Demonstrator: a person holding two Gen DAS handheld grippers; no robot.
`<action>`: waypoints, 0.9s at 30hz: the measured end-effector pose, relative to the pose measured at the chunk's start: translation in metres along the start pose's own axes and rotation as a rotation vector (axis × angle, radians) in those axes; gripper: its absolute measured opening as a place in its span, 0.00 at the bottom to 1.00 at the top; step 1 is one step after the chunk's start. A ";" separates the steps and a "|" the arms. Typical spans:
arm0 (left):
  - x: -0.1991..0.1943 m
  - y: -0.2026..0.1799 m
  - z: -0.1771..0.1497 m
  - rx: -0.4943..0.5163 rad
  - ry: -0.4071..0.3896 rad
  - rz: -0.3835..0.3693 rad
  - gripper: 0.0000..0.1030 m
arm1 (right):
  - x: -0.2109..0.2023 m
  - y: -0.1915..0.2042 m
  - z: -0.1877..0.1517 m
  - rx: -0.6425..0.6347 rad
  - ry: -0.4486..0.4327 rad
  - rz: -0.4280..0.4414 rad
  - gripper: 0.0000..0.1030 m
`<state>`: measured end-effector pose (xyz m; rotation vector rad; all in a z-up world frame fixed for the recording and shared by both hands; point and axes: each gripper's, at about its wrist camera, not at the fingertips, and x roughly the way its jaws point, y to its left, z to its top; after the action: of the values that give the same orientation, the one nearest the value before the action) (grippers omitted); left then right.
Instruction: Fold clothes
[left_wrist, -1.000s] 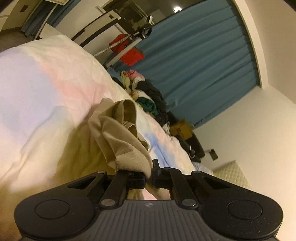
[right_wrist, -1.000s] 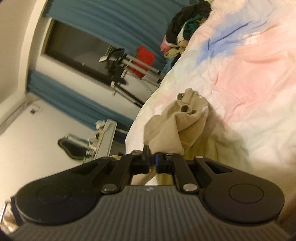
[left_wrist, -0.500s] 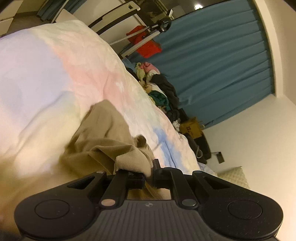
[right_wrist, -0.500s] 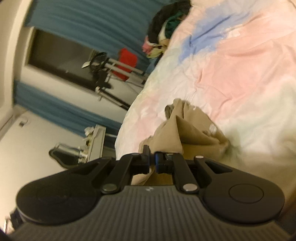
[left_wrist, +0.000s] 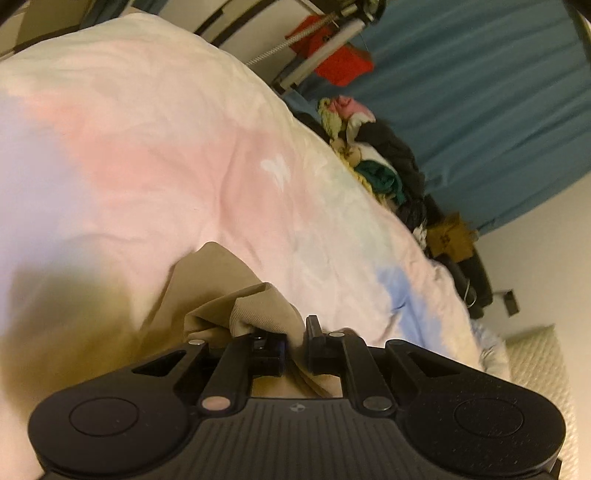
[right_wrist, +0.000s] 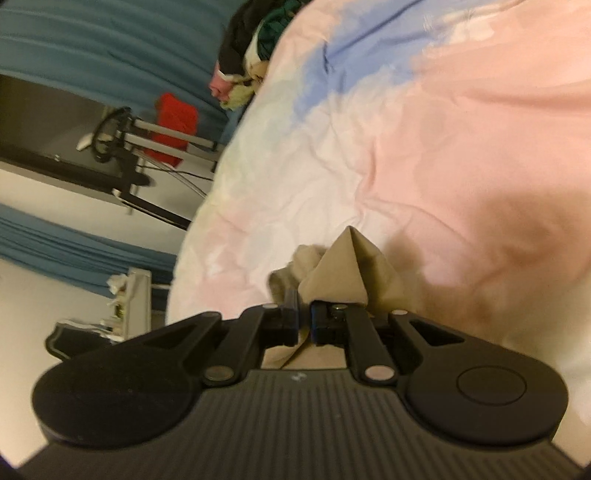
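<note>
Best to keep both clamps firm and level, pull the cloth gently taut between them, and lower it flat onto a bare part of the bed cover (left_wrist: 192, 155) before any crease is made; judged only from the pinched, bunched cloth, so hard to tell which fold is in hand. Left gripper (left_wrist: 295, 334) at lower centre of its frame, fingers pressed together on a thick fold of the beige garment (left_wrist: 258, 306). Right gripper (right_wrist: 304, 317) at lower centre of its frame, likewise clamped on a corner of the same garment, standing up as a small peak. Garment tan, of ribbed or twill weave, crumpled, hanging low in both frames just above the pastel pink, blue and white cover; kind of garment not clear. Further away, at upper right of the left view, a pile of clothes (left_wrist: 373, 162) before a blue curtain (left_wrist: 480, 92).
</note>
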<state>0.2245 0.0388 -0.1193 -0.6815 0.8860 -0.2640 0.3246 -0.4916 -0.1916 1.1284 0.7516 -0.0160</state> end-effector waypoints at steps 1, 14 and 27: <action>0.004 0.002 -0.001 0.013 0.003 0.000 0.12 | 0.005 -0.003 0.001 0.001 0.009 -0.003 0.10; -0.040 -0.024 -0.020 0.233 -0.077 -0.117 0.76 | -0.014 0.009 -0.003 -0.125 0.029 0.075 0.43; -0.069 -0.046 -0.075 0.580 -0.209 0.068 0.98 | -0.065 0.055 -0.051 -0.657 -0.124 0.049 0.44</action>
<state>0.1254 0.0038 -0.0794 -0.1352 0.5876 -0.3622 0.2683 -0.4483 -0.1223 0.5121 0.5555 0.1884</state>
